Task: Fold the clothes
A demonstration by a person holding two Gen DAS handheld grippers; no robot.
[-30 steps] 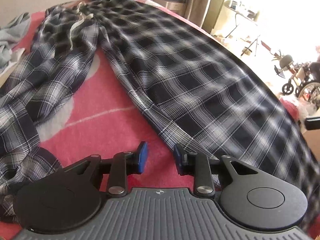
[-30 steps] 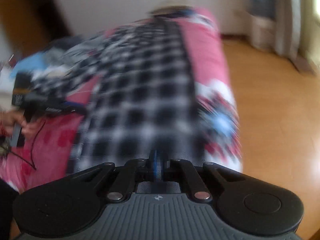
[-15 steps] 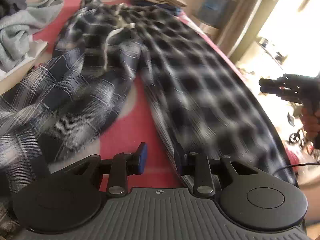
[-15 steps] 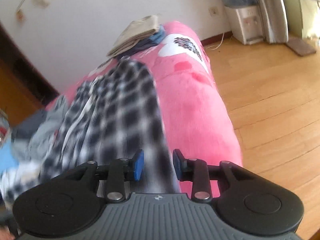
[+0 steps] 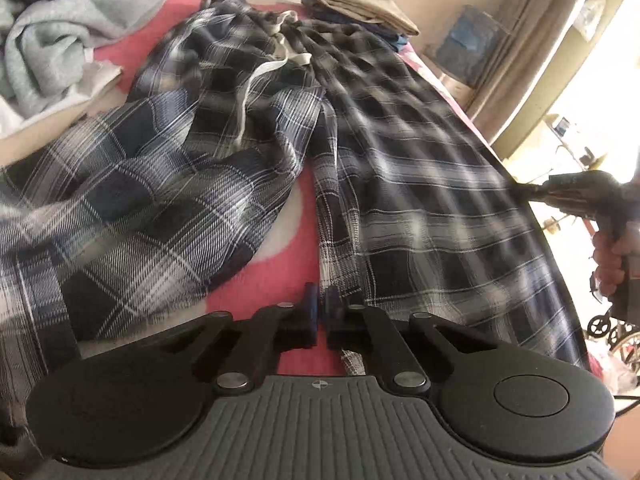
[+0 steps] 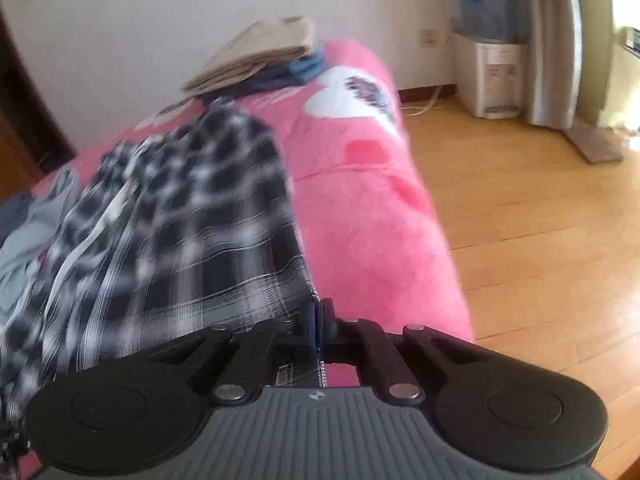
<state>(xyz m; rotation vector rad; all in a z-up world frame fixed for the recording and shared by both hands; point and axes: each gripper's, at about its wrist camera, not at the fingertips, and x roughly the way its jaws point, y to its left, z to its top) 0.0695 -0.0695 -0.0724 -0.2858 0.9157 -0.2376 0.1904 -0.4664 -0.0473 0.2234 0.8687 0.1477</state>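
One pair of plaid trousers (image 5: 400, 184) is lying spread across the pink blanket (image 5: 300, 232), its waistband and white drawstring (image 5: 256, 80) at the far end and both legs running toward the cameras; the right-hand leg is lying flat along the bed's edge while the other is bunching in loose folds. Thin woven cloth like this is looking light, limp and a little slippery, so it will probably sag and slide unless taken by a hem or seam and lifted from two corners at once. Both tools are doing roughly that. The left gripper (image 5: 319, 300) is clenched at the inner edge of the flat leg near its cuff, though whether cloth is actually sitting between the pads is hard to tell. The right gripper (image 6: 317, 316) is pinching the outer corner of that same leg, fabric showing below its closed pads. A grey garment (image 5: 52, 48) is lying crumpled on the left, and a folded beige stack (image 6: 260, 56) is resting by the wall. A water dispenser (image 6: 490, 72) is standing on the wooden floor (image 6: 540, 220). No readable writing is showing anywhere.
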